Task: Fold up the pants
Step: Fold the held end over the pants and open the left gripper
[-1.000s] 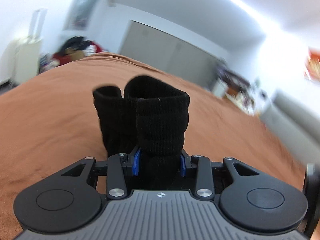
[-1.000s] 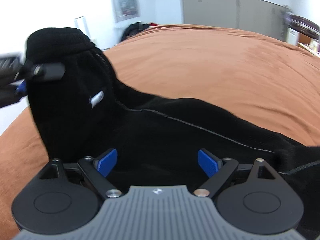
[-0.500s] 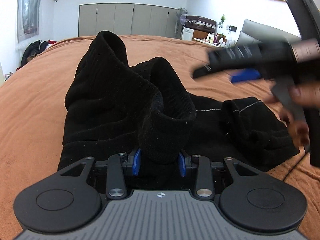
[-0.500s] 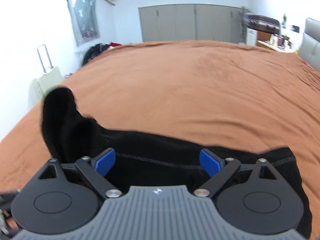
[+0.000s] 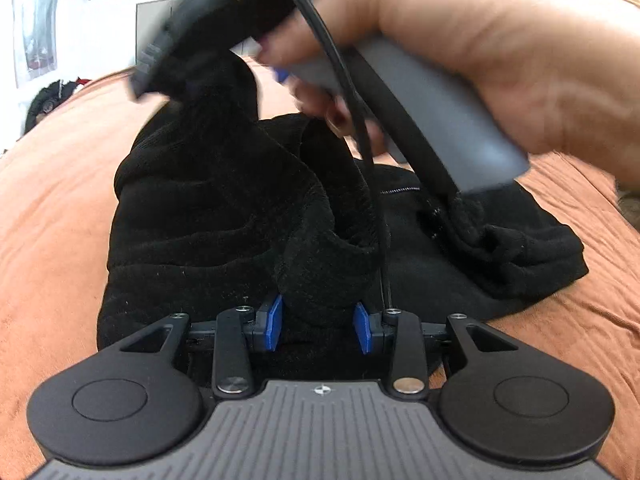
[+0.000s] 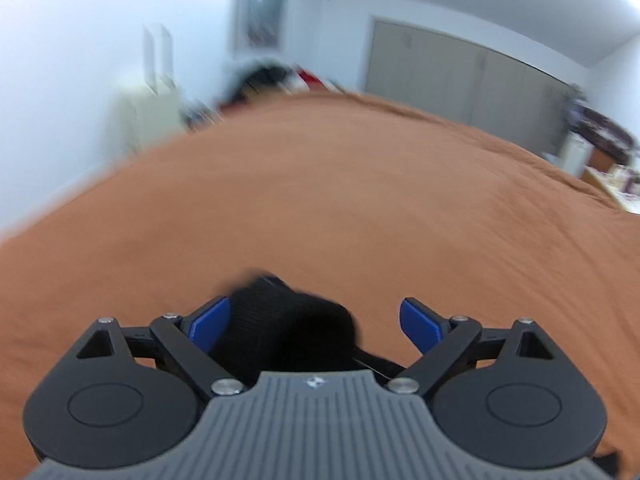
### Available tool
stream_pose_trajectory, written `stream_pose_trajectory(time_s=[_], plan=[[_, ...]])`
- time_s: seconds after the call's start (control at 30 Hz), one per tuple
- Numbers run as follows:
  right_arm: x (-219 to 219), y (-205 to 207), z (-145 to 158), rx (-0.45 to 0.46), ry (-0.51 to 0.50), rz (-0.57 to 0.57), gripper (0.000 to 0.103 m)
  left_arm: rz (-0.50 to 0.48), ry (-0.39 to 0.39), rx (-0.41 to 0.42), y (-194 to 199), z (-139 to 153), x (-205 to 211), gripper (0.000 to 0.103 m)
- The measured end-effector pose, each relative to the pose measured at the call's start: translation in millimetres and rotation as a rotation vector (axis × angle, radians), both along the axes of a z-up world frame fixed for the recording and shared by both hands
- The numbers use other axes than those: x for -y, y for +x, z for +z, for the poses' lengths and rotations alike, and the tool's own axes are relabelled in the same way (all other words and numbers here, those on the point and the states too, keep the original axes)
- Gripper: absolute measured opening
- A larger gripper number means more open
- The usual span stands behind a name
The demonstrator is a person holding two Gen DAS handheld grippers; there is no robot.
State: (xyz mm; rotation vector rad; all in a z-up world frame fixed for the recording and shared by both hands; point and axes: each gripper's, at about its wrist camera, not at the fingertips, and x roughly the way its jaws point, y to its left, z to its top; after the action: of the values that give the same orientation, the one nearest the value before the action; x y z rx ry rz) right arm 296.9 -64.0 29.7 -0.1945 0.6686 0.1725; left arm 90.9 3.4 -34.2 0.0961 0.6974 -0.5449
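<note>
L gripper (image 5: 319, 326) clamped on thick black pants (image 5: 208, 216) fold at 6 o'clock. Pants bunched mid orange bed (image 5: 52, 208), prob. part-folded, needs flattening. R gripper (image 6: 316, 322) spread wide, cloth loose between pads, not gripped.

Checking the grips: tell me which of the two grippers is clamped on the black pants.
The left gripper: its blue pads squeeze a thick fold of the black pants. The right gripper stands wide open.
</note>
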Motion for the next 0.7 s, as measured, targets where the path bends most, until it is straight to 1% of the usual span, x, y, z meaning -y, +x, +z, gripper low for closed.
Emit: stream_pose_trajectory(time_s=[0.03, 0.13, 0.2, 0.23, 0.3, 0.37, 0.47, 0.57, 0.7], plan=[[7, 1, -8, -0.02, 0.003, -0.032, 0.088, -0.009, -0.006, -0.012, 1, 0, -2, 0.041], [49, 4, -30, -0.083, 0.073, -0.123, 0.088, -0.044, -0.011, -0.039, -2, -2, -5, 0.043], [76, 4, -45, -0.121, 0.117, -0.159, 0.089, -0.051, -0.026, -0.052, -5, -2, -8, 0.047], [85, 4, -51, -0.137, 0.14, -0.163, 0.089, -0.051, -0.037, -0.065, -6, -1, -10, 0.047], [101, 4, -61, -0.155, 0.204, -0.185, 0.095, -0.045, -0.048, -0.08, -10, 2, -14, 0.049], [104, 12, -67, -0.157, 0.261, -0.191, 0.097, -0.044, -0.057, -0.1, -11, 7, -21, 0.049], [110, 8, -74, -0.139, 0.328, -0.188, 0.097, -0.038, -0.062, -0.107, -15, 17, -29, 0.049], [115, 4, -71, -0.133, 0.397, -0.175, 0.097, -0.047, -0.058, -0.093, -21, 27, -38, 0.052], [126, -10, -62, -0.109, 0.439, -0.136, 0.097, -0.031, -0.075, -0.083, -20, 39, -47, 0.053]])
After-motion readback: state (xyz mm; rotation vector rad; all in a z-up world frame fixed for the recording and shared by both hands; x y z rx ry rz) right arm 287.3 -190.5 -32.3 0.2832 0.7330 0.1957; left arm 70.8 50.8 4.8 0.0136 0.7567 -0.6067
